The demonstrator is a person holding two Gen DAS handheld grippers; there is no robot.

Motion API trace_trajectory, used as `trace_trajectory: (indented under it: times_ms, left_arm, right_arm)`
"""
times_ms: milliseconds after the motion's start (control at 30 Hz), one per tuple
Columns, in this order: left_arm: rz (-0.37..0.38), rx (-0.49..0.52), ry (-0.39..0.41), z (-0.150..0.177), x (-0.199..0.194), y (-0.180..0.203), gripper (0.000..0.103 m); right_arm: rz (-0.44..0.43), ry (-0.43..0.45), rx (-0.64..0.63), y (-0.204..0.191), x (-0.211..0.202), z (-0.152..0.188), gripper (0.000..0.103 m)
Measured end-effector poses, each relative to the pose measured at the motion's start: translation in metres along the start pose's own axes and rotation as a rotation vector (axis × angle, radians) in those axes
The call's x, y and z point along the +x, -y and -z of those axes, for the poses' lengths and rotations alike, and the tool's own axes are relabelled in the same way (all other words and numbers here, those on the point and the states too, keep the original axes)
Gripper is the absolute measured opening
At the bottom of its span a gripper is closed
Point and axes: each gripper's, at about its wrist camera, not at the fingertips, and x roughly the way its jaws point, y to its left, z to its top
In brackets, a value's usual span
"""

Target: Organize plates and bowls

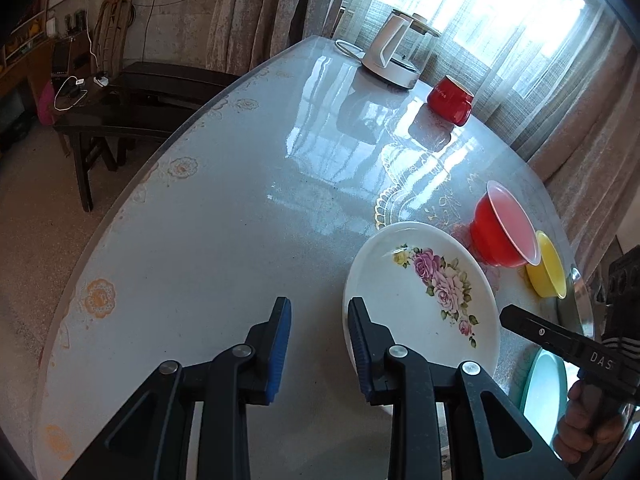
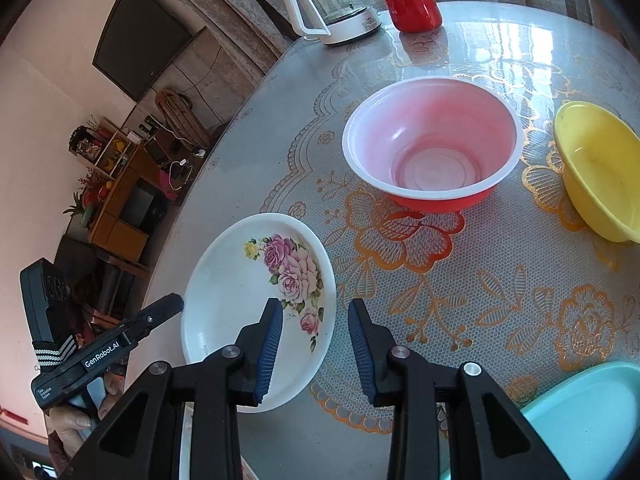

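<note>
On the lace-covered bench (image 2: 460, 280): one white rose-printed plate (image 2: 248, 300) at lower left of the right wrist frame, one red bowl (image 2: 432, 148) at centre, one yellow bowl (image 2: 600, 172) at right, one turquoise plate (image 2: 592, 416) at lower right. One glass kettle (image 2: 332, 8) and one red mug (image 2: 412, 6) stand along the top. The right tool (image 2: 314, 348), fingers spread and holding nothing, hovers over the rose plate's right rim. In the left wrist frame the left tool (image 1: 318, 348), likewise spread and empty, sits at the same plate's left edge (image 1: 420, 300).
</note>
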Motion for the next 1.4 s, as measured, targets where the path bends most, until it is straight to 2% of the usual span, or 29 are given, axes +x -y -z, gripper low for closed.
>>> trace_trajectory:
  times_ms: [200, 300, 433, 500, 533, 600, 633, 733, 833, 967, 1033, 1133, 1300, 1400]
  left_arm:
    - [0.021, 0.030, 0.006, -0.001, 0.001, 0.007, 0.029]
    - [0.005, 0.036, -0.002, -0.002, 0.006, 0.008, 0.029]
    - [0.029, 0.033, -0.035, -0.001, 0.016, 0.007, 0.029]
    - [0.012, 0.055, -0.045, 0.001, 0.021, 0.010, 0.029]
    - [0.008, 0.075, -0.039, 0.001, 0.021, 0.012, 0.028]
    - [0.019, 0.092, -0.054, 0.002, 0.024, 0.016, 0.017]
    - [0.022, 0.101, -0.059, 0.003, 0.025, 0.018, 0.016]
    - [0.004, 0.118, -0.048, 0.003, 0.025, 0.021, 0.016]
    - [0.011, 0.101, -0.049, 0.003, 0.026, 0.019, 0.016]
    - [-0.021, 0.120, -0.033, 0.005, 0.025, 0.025, 0.017]
    - [-0.025, 0.109, -0.040, 0.006, 0.025, 0.028, 0.017]
    - [-0.022, 0.124, -0.050, 0.009, 0.024, 0.033, 0.017]
    - [-0.015, 0.116, -0.066, 0.006, 0.027, 0.034, 0.018]
    - [-0.039, 0.131, -0.057, 0.008, 0.027, 0.038, 0.020]
  right_arm:
    - [-0.007, -0.036, -0.024, -0.002, 0.015, 0.000, 0.032]
    - [0.008, -0.043, -0.038, -0.004, 0.021, 0.000, 0.027]
    - [0.030, -0.068, -0.056, -0.009, 0.030, 0.003, 0.019]
    - [0.042, -0.063, -0.073, -0.012, 0.031, 0.005, 0.019]
    - [0.044, -0.063, -0.076, -0.013, 0.031, 0.005, 0.019]
    - [0.036, -0.064, -0.079, -0.009, 0.030, 0.005, 0.019]
    - [0.031, -0.065, -0.077, -0.007, 0.030, 0.006, 0.019]
    - [0.024, -0.071, -0.062, -0.004, 0.030, 0.005, 0.019]
    - [0.046, -0.074, -0.093, -0.009, 0.030, 0.006, 0.019]
    - [0.084, -0.064, -0.116, -0.014, 0.030, 0.008, 0.019]
    - [0.098, -0.059, -0.110, -0.013, 0.030, 0.008, 0.014]
    - [0.104, -0.064, -0.092, -0.007, 0.026, 0.007, 0.013]
    - [0.062, -0.085, -0.046, 0.004, 0.024, 0.003, 0.013]
    - [0.066, -0.087, -0.063, 0.002, 0.023, 0.004, 0.015]
